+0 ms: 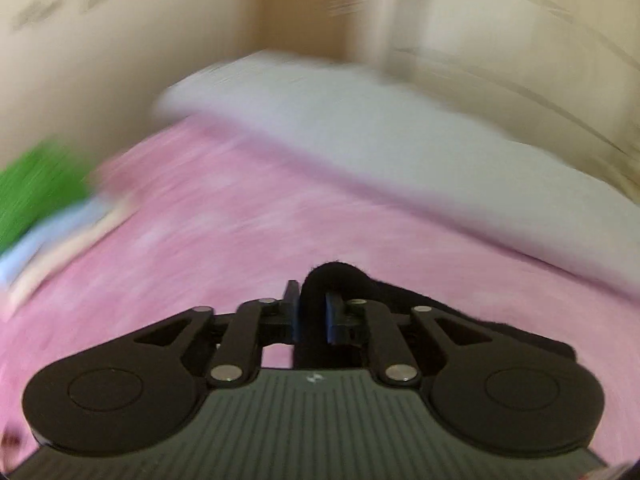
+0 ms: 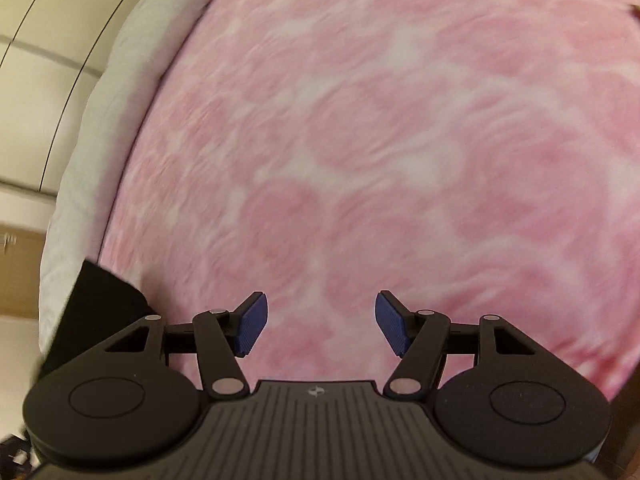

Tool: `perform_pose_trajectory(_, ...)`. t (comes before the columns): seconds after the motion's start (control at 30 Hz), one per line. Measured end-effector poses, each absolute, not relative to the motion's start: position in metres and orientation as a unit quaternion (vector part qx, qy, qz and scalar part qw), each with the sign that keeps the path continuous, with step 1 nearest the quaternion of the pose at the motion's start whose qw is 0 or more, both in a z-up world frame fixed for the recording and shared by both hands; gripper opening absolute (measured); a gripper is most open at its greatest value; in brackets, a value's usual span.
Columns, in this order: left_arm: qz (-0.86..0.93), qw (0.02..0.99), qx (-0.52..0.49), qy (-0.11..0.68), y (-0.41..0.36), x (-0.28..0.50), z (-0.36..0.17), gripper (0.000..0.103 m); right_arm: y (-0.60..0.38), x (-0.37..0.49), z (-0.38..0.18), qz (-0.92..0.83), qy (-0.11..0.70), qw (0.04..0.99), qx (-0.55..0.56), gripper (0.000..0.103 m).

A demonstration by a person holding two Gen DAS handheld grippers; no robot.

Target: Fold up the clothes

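Left gripper (image 1: 313,312): jaws drawn together and clamped on a fold of black garment (image 1: 340,280); the fabric bulged up between the 2 blue pads and trailed off to the right behind the linkage, above the pink blanket (image 1: 224,240); view heavily blurred.

Right gripper (image 2: 320,322): jaws stood apart, nothing between the 2 blue pads (image 2: 252,322); pointed down at the pink mottled blanket (image 2: 380,140).

Black garment, right wrist view (image 2: 96,304): a dark corner showed at lower left, over the blanket's edge, just beside the gripper's left linkage.

Bedding: white sheet or mattress edge (image 1: 360,132) ran along the far side of the blanket; the same white border (image 2: 120,80) appeared at left in the right wrist view.

Other items: a stack of folded cloth, green on top (image 1: 32,192), at far left on the blanket; details too blurred to tell; cream wall (image 1: 120,40) behind.
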State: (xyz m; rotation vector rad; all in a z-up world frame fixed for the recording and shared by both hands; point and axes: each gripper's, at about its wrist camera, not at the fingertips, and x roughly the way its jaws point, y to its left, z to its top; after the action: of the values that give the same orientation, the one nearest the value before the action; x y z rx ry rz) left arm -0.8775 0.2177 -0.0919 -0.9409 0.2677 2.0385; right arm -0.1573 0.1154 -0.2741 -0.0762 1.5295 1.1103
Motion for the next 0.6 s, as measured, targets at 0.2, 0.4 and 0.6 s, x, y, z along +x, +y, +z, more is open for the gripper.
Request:
perform_pose_trajectory(0.2,0.764,0.388,-0.507,0.097,0.124,-0.933,-0.162,0.031,0.139,-0.247,-0.281,0.517,0.658,0.539,-0.096,0.064)
perform_pose_trajectory(0.4,0.611,0.389,-0.689,0.006,0.04,-0.874,-0.239,0.046,0.162,-0.328,-0.288,0.552,0.662,0.487,-0.137,0.064)
perform_pose_trajectory(0.6,0.592,0.36,-0.716,-0.086,0.017,-0.84,-0.291,0.05,0.188,-0.376,-0.284,0.581,0.647,0.468,-0.158,0.064)
